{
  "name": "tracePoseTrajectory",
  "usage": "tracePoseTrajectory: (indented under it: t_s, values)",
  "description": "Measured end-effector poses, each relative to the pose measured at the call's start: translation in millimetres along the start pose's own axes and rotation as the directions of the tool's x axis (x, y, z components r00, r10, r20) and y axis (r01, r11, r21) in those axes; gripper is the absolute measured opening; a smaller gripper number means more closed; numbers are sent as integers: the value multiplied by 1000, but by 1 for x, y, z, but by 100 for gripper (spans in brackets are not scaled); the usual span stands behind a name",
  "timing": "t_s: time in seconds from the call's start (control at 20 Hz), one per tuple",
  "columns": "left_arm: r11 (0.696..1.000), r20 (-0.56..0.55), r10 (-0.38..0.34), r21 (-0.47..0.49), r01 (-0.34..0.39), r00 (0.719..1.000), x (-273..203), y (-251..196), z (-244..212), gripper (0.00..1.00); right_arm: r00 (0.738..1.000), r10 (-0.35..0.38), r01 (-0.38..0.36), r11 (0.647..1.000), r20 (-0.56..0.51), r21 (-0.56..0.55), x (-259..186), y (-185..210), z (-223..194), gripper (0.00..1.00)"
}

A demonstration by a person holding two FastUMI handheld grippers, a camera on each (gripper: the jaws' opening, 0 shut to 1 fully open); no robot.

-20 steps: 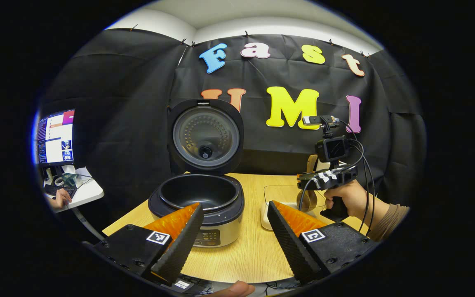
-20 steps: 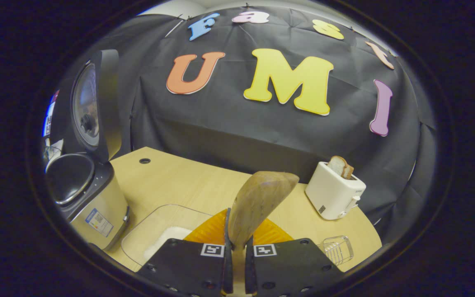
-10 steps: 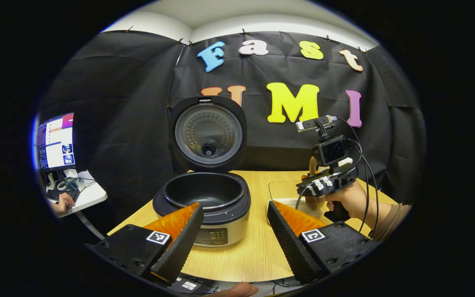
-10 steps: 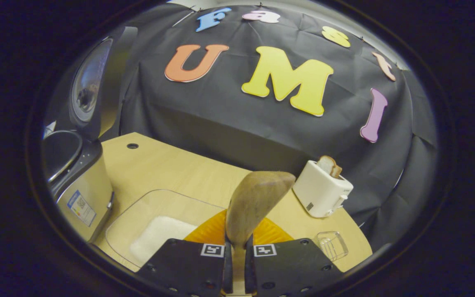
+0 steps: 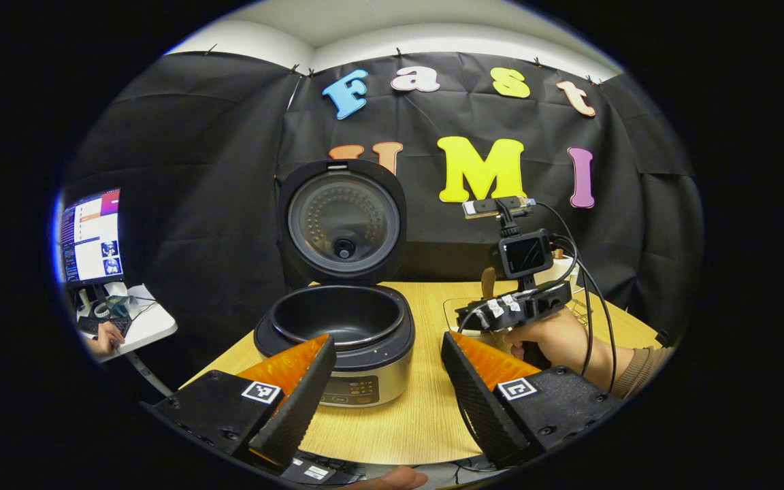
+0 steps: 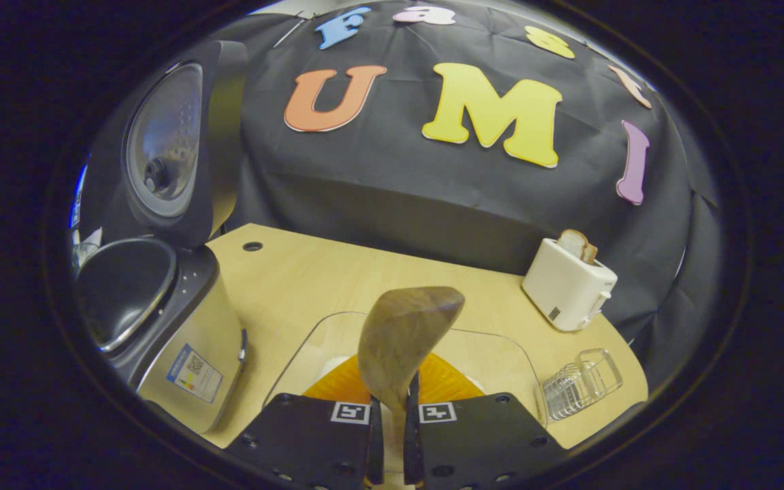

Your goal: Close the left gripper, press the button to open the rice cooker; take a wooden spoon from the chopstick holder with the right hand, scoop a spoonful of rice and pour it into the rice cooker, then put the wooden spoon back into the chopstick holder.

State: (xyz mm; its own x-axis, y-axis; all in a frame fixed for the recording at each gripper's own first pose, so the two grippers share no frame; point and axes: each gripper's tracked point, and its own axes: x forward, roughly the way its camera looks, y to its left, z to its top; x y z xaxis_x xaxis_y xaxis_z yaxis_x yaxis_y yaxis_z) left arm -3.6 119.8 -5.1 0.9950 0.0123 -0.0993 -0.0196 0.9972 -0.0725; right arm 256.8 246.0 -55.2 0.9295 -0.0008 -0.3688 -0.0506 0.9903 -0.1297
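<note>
- The right gripper (image 6: pixel 392 435) is clamped on the handle of the spoon (image 6: pixel 405 337); the bowl rises at centre frame in the right gripper view, over the clear tray (image 6: pixel 501 354) of rice (image 6: pixel 335 364). The grip sits low on a narrow handle, so the spoon could twist or slip when it digs into the rice.
- The spoon bowl looks empty, so scooping is likely next; a shallow dip would bring up too little rice.
- The tray is light and clear; pushing the spoon sideways could shove it along the bench (image 6: pixel 337 279) instead of loading the spoon.
- The cooker (image 5: pixel 337 333) stands at lower centre of the left gripper view, lid (image 5: pixel 341 221) upright, pot open. It sits just beside the tray, so a tilted spoon on the way across may spill grains on the bench.
- The left gripper (image 5: pixel 385 381) hangs wide, holding nothing, in front of the cooker; it could get in the spoon's way.
- The holder (image 6: pixel 582 381), lower right of the right gripper view, looks flimsy and could tip when the spoon goes back.
</note>
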Motion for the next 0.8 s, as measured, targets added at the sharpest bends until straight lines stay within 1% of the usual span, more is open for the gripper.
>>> tracePoseTrajectory:
  t_s: [0.1, 0.2, 0.4, 0.5, 0.6, 0.8]
  values:
    - [1000, -2, 4, -3, -4, 1000, 1, 2, -1, 100, 999, 39, -36, 993, -26, 116, -1, -2, -2, 11]
    - [1000, -5, 1, -6, -1, 1000, 2, 1, -1, 99, 994, 88, -72, 968, -59, 239, 1, -6, -3, 11]
    - [1000, -11, 4, 2, -4, 1000, 2, 1, -3, 99, 981, 177, -133, 915, -82, 381, 3, -8, -1, 12]
    - [1000, -12, 3, 4, -3, 1000, 3, 1, -3, 100, 966, 242, -174, 870, -91, 462, 3, -4, -2, 12]
    - [1000, -13, 1, 5, -1, 1000, 2, 0, -4, 100, 949, 301, -204, 813, -93, 545, 5, -4, -3, 11]
    - [1000, -17, 2, 2, -2, 1000, 4, 1, -5, 100, 925, 371, -216, 688, -79, 693, 11, -15, -6, 12]
